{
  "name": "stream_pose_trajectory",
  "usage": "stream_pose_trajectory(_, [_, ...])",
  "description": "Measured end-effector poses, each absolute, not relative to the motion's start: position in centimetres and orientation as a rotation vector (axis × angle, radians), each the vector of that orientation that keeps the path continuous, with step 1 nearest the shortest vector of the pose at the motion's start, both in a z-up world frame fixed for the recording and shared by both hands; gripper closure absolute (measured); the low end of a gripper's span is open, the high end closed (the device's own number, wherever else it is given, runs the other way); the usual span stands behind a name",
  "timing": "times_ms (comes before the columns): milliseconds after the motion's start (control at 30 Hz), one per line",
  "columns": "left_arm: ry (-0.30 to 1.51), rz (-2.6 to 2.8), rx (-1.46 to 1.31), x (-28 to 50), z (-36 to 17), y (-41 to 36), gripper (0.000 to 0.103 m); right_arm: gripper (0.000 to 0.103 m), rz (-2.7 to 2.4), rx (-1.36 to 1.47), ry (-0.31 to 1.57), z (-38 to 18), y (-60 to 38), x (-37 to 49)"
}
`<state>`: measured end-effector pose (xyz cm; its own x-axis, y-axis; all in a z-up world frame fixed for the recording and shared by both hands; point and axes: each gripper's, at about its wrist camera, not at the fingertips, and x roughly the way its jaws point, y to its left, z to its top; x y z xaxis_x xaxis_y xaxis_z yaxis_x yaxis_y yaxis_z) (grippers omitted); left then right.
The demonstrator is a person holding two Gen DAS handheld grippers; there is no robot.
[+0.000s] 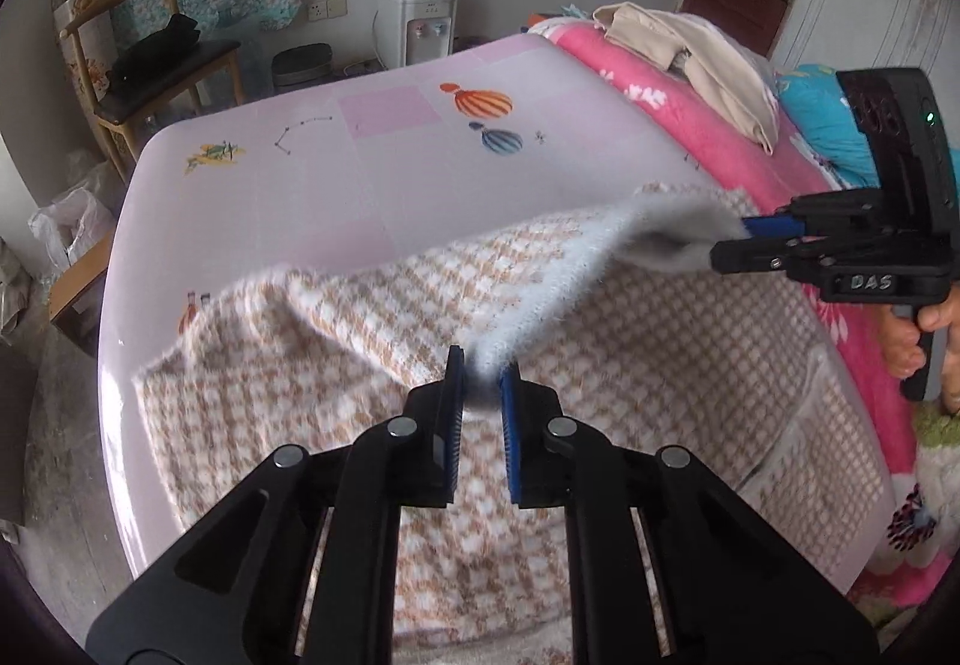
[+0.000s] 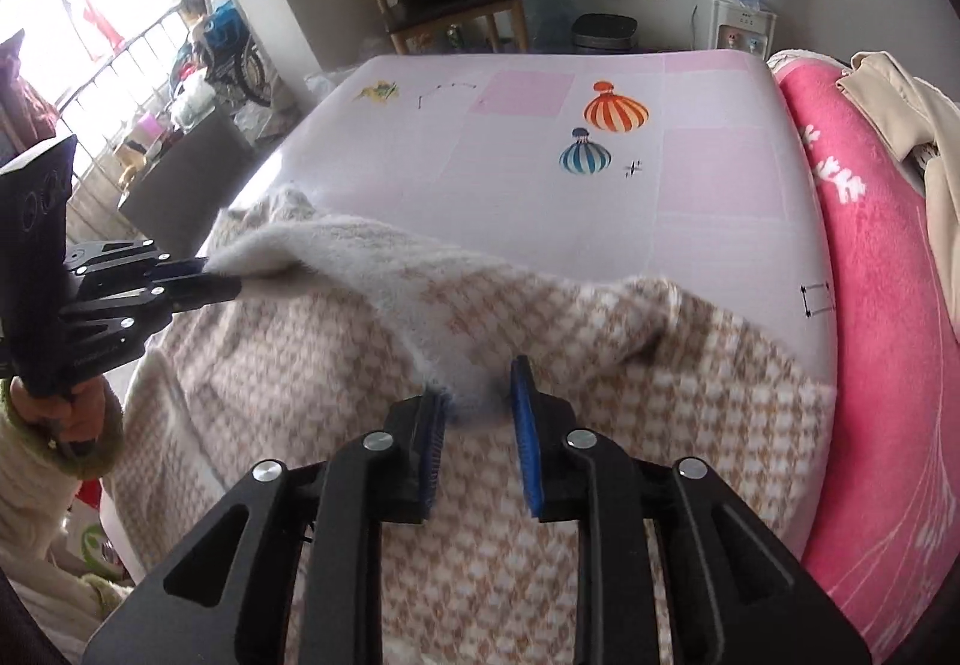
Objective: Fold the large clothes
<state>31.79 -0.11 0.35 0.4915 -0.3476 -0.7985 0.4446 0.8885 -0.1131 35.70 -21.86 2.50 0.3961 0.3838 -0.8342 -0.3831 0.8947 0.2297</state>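
We grip the checked garment [image 1: 288, 365] by its fuzzy white edge: left gripper [image 1: 482, 374] clamped on it, right gripper [image 2: 477, 386] pinching the same edge over the pink bed [image 1: 372, 173]

the garment [image 1: 600, 365] lies on the near part of the bed sheet [image 1: 372, 197]. right of it lies a blanket [image 1: 678, 125]; behind the bed stand a chair [image 1: 150, 65] and water dispenser [image 1: 420, 23].

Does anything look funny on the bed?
Only the tan-and-white checked fleece garment: the left gripper and right gripper pinch its fuzzy edge up off the pink balloon-print sheet, so it sits rumpled. Nothing torn or spilled.
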Motion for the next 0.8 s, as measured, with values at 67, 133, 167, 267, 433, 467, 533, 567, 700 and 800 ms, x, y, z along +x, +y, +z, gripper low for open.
stream_pose_trajectory(67, [0.948,-0.47,0.105,31.5,-0.4,0.2,0.092,0.047,0.509,0.045,1.013,4.3,-22.4,35.4])
stream_pose_trajectory(133, [0.939,-0.463,0.101,31.5,-0.8,0.4,0.092,0.045,0.543,0.117,0.952,6.5,-22.8,36.0])
stream_pose_trajectory(167, [0.936,-0.46,0.104,31.4,-0.9,0.4,0.092,0.045,0.561,0.156,0.933,7.2,-22.8,36.5])
stream_pose_trajectory(267, [0.928,-0.451,0.128,31.2,-1.0,0.3,0.092,0.045,0.598,0.237,0.944,7.1,-21.7,39.1])
stream_pose_trajectory(433, [0.934,-0.438,0.105,30.9,-1.1,1.0,0.089,0.06,0.61,0.284,1.15,0.2,-18.7,41.1])
stream_pose_trajectory(467, [0.936,-0.434,0.097,30.9,-1.0,1.5,0.088,0.062,0.609,0.29,1.195,-1.6,-18.3,40.8])
stream_pose_trajectory(533, [0.948,-0.433,0.081,30.7,-0.9,2.4,0.087,0.066,0.615,0.284,1.195,-3.4,-18.4,39.6])
stream_pose_trajectory(567, [0.954,-0.439,0.064,30.4,-0.8,3.0,0.087,0.067,0.624,0.289,1.174,-3.3,-18.8,39.1])
stream_pose_trajectory(700, [0.905,-0.403,0.05,29.6,0.7,4.6,0.087,0.07,0.615,0.35,1.178,-3.6,-19.9,38.5])
stream_pose_trajectory(800, [0.844,-0.403,-0.025,30.3,2.6,5.3,0.087,0.071,0.595,0.333,1.163,-3.7,-19.4,38.4])
